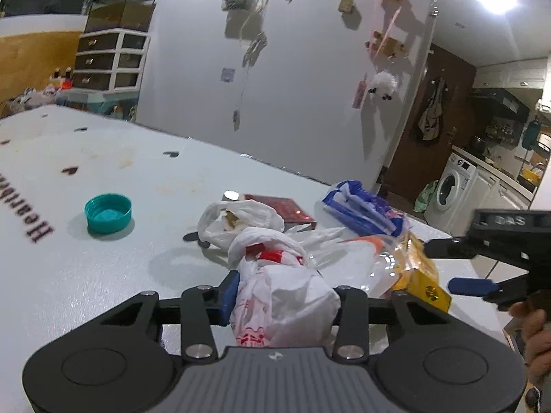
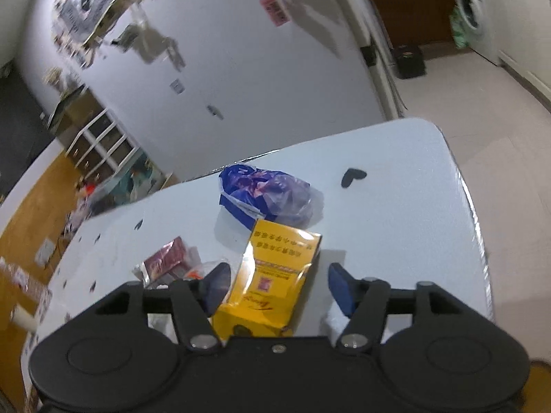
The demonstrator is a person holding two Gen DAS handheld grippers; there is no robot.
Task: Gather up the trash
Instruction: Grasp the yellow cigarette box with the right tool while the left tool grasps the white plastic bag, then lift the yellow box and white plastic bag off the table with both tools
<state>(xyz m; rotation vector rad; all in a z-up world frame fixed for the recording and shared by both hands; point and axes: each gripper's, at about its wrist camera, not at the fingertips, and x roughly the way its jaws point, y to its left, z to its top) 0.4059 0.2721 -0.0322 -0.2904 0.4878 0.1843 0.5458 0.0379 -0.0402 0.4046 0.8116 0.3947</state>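
Trash lies in a loose pile on the white table, near its right end. The left gripper is closed on a crumpled white bag with red print; both blue pads press into its sides, and the bag fills the gap between them. Only the left view shows this bag, and only there I see a teal cap standing alone, well apart to the left of the pile. It also shows a second white bag just behind the held one.

The right gripper has its fingers apart around a yellow packet. The left pad is at the packet's edge, but the right pad stands clear of it, so the packet is not pinched. The right view shows the printed face of the packet, while the left view shows only its corner beside the right gripper.

Both views show a blue wrapper behind the packet and a dark red box to the left of it. A hand shows at the right edge of the left view.
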